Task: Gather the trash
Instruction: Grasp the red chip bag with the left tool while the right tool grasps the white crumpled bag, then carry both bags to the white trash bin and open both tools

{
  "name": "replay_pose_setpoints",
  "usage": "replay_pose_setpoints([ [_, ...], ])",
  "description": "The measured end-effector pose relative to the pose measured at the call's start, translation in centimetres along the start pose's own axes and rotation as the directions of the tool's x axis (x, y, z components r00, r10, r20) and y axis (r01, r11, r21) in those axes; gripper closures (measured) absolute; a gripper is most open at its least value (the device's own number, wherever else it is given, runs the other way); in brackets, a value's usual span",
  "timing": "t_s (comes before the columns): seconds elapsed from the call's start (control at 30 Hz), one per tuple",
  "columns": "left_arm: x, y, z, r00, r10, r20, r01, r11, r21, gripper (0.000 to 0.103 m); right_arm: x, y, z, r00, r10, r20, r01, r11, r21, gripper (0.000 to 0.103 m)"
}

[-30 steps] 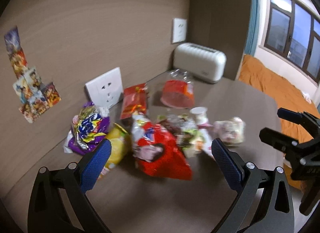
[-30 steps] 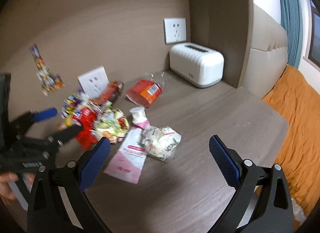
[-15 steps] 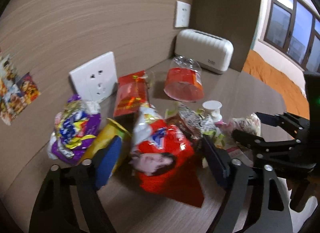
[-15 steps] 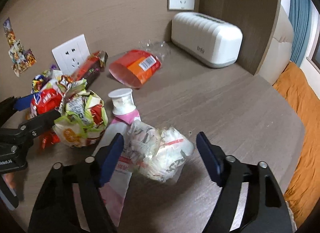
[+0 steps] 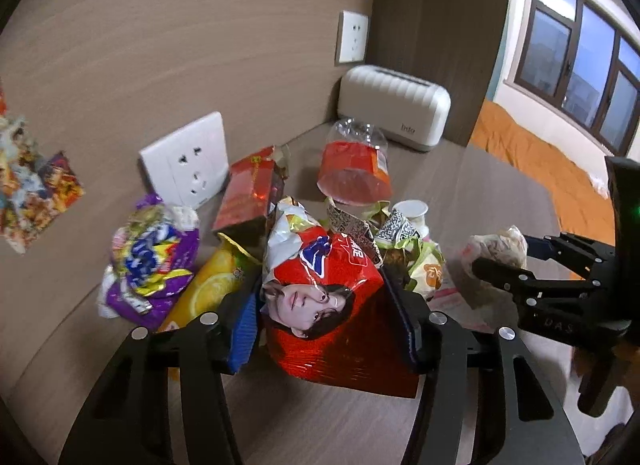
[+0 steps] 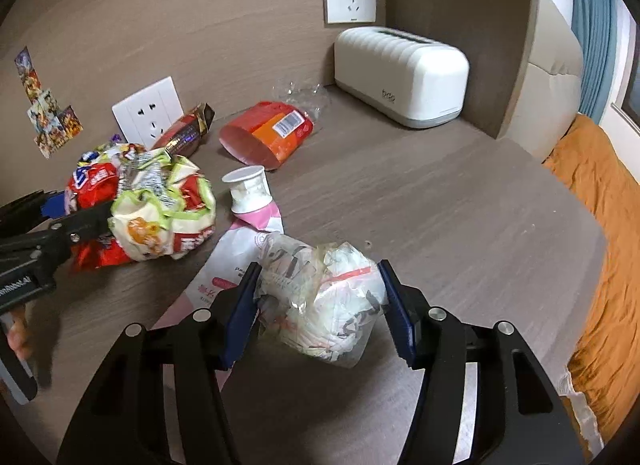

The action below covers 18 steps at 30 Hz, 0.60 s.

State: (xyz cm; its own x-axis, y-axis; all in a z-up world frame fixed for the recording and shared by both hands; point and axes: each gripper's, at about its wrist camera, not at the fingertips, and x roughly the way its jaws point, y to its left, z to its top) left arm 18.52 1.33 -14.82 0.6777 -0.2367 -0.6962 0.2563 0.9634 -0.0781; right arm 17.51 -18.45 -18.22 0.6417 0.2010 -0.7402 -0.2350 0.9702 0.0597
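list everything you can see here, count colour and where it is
red snack bag: 1, red with a printed face, between the left gripper's fingers
crumpled clear bag: 1, white and clear, between the right gripper's fingers
green-edged wrapper: 1, cream, green and red, beside the red bag
pink pouch: 1, pink and white with a white cap, flat on the table
orange cup sleeve: 1, orange-red, on its side near the toaster
red carton: 1, red, against the lower socket
yellow packet: 1, yellow, left of the red bag
purple wrapper: 1, purple, far left
toaster: 1, cream, back corner
wall sockets: 2, white
table: 1, brown wood
left gripper: black, blue pads, just been closing
right gripper: black, blue pads, just been closing
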Motion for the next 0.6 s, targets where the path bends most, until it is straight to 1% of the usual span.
replay_pose_setpoints([
  [0.07, -0.8, -0.1, -0.1, 1.000, -0.028, -0.003, 0.028, 1.000, -0.011, 0.048, -0.7, -0.1, 0.0, 1.000, 0.003, 0.011, -0.003, 1.000, 0.009, 0.044],
  [0.1, -0.9, -0.2, -0.3, 0.999, -0.034, -0.018, 0.034, 0.999, -0.013, 0.048, -0.9, -0.1, 0.0, 1.000, 0.005, 0.012, -0.006, 1.000, 0.010, 0.044],
  [0.2, -0.9, -0.9, -1.3, 0.999, -0.011, -0.045, 0.012, 1.000, 0.023, 0.048, -1.4, 0.1, -0.2, 1.000, 0.006, 0.017, -0.006, 1.000, 0.007, 0.044],
  [0.33, -1.1, -2.0, -3.6, 0.995, -0.027, -0.097, 0.033, 0.997, 0.063, 0.048, -2.3, 0.4, -0.7, 1.000, 0.011, 0.024, -0.011, 1.000, 0.006, 0.044],
  [0.4, -1.5, -2.5, -4.9, 0.994, -0.008, -0.106, 0.018, 0.996, 0.093, 0.048, -2.7, 0.5, -1.1, 1.000, 0.007, 0.024, -0.007, 1.000, 0.007, 0.044],
  [0.5, -2.6, -2.8, -6.4, 0.994, -0.008, -0.110, 0.021, 0.993, 0.120, 0.048, -3.6, 0.3, -1.8, 1.000, 0.003, 0.026, -0.003, 1.000, 0.016, 0.044],
  [0.6, -3.8, -2.7, -7.2, 0.993, -0.034, -0.115, 0.045, 0.994, 0.095, 0.048, -4.4, 0.3, -2.4, 1.000, -0.001, 0.028, 0.001, 1.000, 0.021, 0.044],
])
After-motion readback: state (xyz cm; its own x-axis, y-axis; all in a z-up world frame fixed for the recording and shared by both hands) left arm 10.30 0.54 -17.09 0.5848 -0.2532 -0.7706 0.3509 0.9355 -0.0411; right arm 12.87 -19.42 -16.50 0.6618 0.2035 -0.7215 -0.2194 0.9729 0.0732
